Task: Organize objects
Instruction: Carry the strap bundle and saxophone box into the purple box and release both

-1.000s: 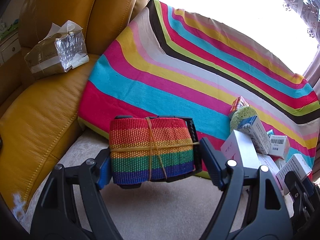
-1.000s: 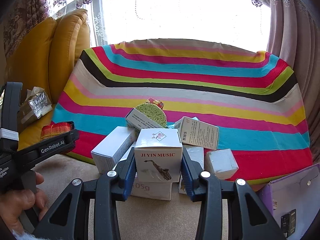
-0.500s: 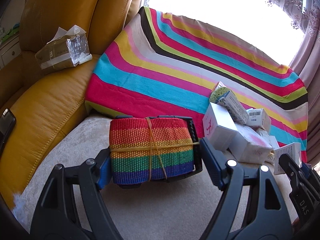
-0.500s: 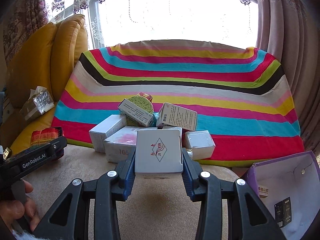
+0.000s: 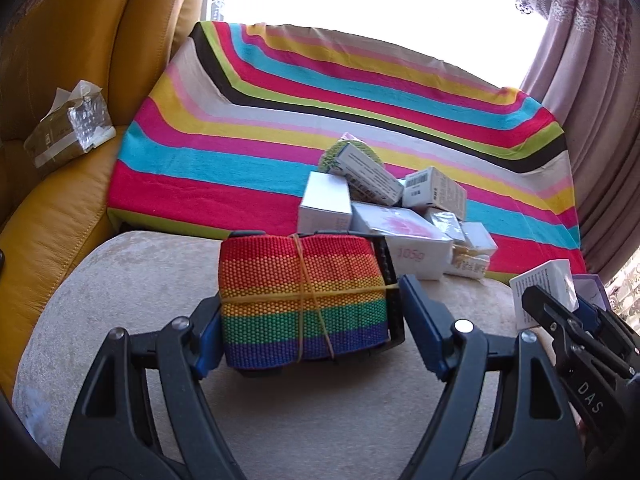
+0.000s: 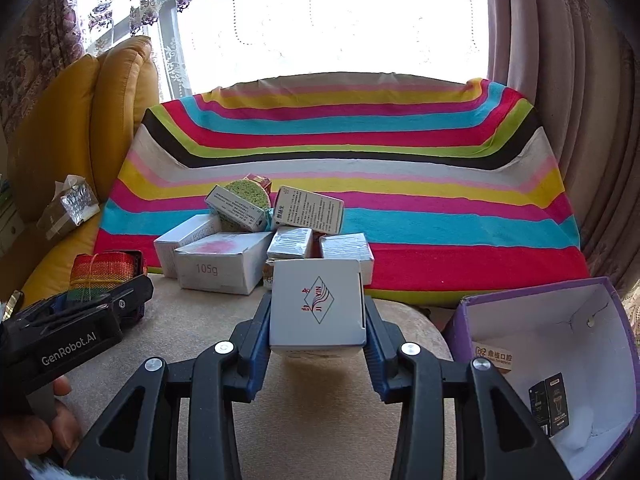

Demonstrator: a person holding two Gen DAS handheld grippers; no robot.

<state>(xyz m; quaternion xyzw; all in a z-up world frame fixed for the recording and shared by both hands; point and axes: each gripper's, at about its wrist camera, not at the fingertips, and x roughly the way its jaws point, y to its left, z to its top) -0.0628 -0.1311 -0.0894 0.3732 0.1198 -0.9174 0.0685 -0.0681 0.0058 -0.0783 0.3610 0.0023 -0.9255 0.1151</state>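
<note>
A rainbow woven strap bundle (image 5: 304,304), tied with a rubber band and bearing a black buckle, hangs over the beige cushion (image 5: 140,280). My left gripper (image 5: 312,316) is shut on it. The right wrist view shows the same bundle (image 6: 100,272) at the left, with a hand under that gripper. My right gripper (image 6: 316,320) is shut on a white box with a diamond logo (image 6: 318,304), in front of the pile of boxes (image 6: 224,264). This held box (image 5: 548,292) also shows at the right edge of the left wrist view.
An open purple box (image 6: 532,292) with white lining stands at the right on the cushion, small items inside. A striped blanket (image 6: 360,184) covers the seat behind the pile. A yellow leather sofa (image 5: 60,220) with a foil packet (image 5: 68,132) lies to the left.
My right gripper has drawn back from the pile with the white box, and the purple box has come further into view. My left gripper has swung right with the bundle, toward the pile.
</note>
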